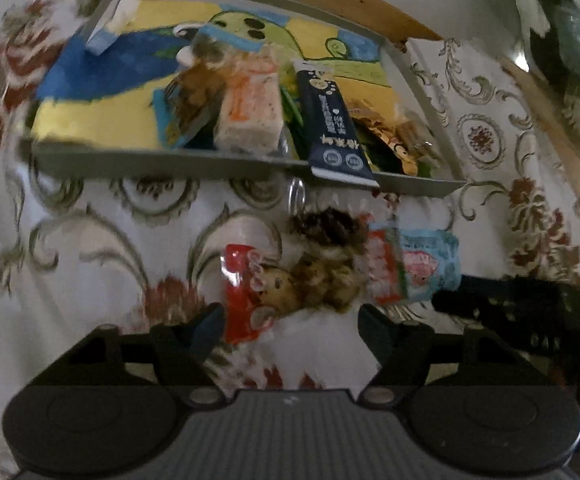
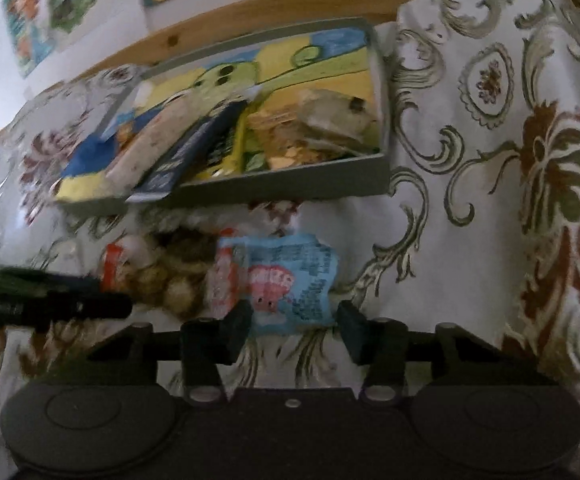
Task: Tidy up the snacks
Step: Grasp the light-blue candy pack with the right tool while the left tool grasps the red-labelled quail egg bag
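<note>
A clear packet of cookies with red ends (image 1: pixel 290 284) lies on the patterned tablecloth in front of a grey tray (image 1: pixel 170 160). My left gripper (image 1: pixel 290 318) is open, its tips straddling the packet's near edge without a firm grip. Beside it lies a small blue snack packet (image 2: pixel 294 284), also seen in the left wrist view (image 1: pixel 430 264). My right gripper (image 2: pixel 294 318) has both pads against that packet's sides. The tray (image 2: pixel 290 188) holds several snacks, among them a dark blue bar (image 1: pixel 330 128) that hangs over the front rim.
A floral tablecloth (image 2: pixel 490 200) covers the table to the right and left of the tray. A wooden rail (image 2: pixel 250 12) runs behind the tray, with pictures on the wall above. The left gripper's black finger (image 2: pixel 50 300) reaches in beside the right one.
</note>
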A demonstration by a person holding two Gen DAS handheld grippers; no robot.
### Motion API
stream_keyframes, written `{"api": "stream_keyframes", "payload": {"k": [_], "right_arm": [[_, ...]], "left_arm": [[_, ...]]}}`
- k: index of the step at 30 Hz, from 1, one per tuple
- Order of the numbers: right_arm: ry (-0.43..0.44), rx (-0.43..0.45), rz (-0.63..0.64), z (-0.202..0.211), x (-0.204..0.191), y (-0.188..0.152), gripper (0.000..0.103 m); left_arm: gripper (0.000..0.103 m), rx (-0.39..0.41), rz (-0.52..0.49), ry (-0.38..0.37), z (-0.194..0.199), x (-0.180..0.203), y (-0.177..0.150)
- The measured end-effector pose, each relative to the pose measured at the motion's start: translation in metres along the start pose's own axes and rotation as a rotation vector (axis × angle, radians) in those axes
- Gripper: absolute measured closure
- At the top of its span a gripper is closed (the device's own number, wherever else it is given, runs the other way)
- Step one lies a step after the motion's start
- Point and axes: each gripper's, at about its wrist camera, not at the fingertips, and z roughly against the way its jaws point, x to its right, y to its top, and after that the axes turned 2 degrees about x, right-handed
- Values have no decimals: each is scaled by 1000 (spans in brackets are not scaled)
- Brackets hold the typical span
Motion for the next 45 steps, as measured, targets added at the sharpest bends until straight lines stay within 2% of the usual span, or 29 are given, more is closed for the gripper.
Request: {"api": "stream_keyframes", "payload": {"k": [4, 7, 8, 9, 12, 16, 18, 20, 24, 27, 32, 35, 43, 45], "right_arm": [[36, -31, 108, 23, -16, -11, 52], [55, -47, 158, 35, -25, -19, 51], [52, -50, 167, 38, -27, -20, 48], [42, -51, 175, 40, -28, -22, 42], [-4, -37, 192, 45, -28, -24, 39], [-61, 17, 223, 41, -26, -21, 37], [-80, 46, 248, 36, -27, -19, 29], [-96, 65, 292, 30, -29, -17, 27], [-73, 79, 316, 17, -28, -13, 19], [-70, 72, 335, 8, -31, -12, 18], [-106, 35, 492, -8, -43, -20, 18], [-130, 29, 557, -14, -44, -23, 18], [-91, 15, 607, -29, -40, -23, 24], [-71, 13, 595, -30, -38, -22, 30]], "left_arm": [[26, -19, 41, -42, 12, -6, -18], [26, -10, 29, -22, 23, -7, -28], [23, -8, 22, -2, 27, -7, -29], [21, -1, 11, 18, 30, -7, -31], [19, 32, -37, 71, 37, -5, -30], [14, 52, -69, 78, 34, -2, -20], [9, 57, -109, 74, 30, 3, -14], [5, 62, -169, 76, 24, 9, -9], [3, 48, -297, 95, 8, 23, 2], [3, 8, -368, 98, -7, 29, 8], [3, -38, -467, 89, -19, 37, 12], [5, -55, -550, 110, -26, 43, 9], [13, -136, -737, 127, -43, 56, 1], [19, -158, -767, 124, -45, 57, 2]]}}
